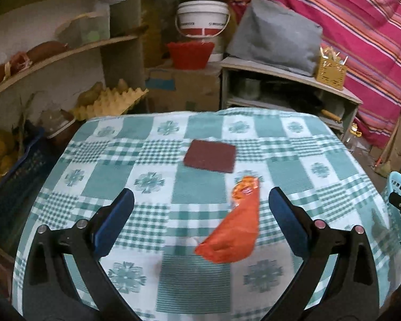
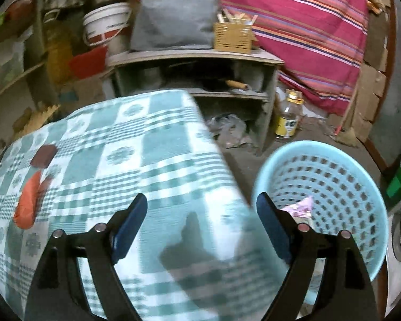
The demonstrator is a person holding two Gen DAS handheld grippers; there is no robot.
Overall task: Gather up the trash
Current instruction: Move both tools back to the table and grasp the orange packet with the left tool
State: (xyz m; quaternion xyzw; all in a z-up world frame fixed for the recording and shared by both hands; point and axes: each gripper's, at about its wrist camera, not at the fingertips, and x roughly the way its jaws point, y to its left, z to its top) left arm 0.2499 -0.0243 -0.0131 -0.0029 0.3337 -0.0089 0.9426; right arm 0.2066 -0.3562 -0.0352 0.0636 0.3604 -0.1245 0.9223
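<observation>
Cluttered shelves (image 1: 66,50), striped red curtain (image 1: 361,40)

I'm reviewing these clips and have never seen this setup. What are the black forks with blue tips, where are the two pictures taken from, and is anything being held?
No robot here: a person carries a handheld gripper in each hand, with a fisheye camera looking along its fingers. One picture looks out from the left gripper, the other from the right gripper. Both stand open and hold nothing. On the green-and-white checked tablecloth lie an orange crumpled plastic wrapper and a dark red flat square pad. Beside the table stands a light blue perforated plastic basket with a pinkish wrapper inside.
</observation>
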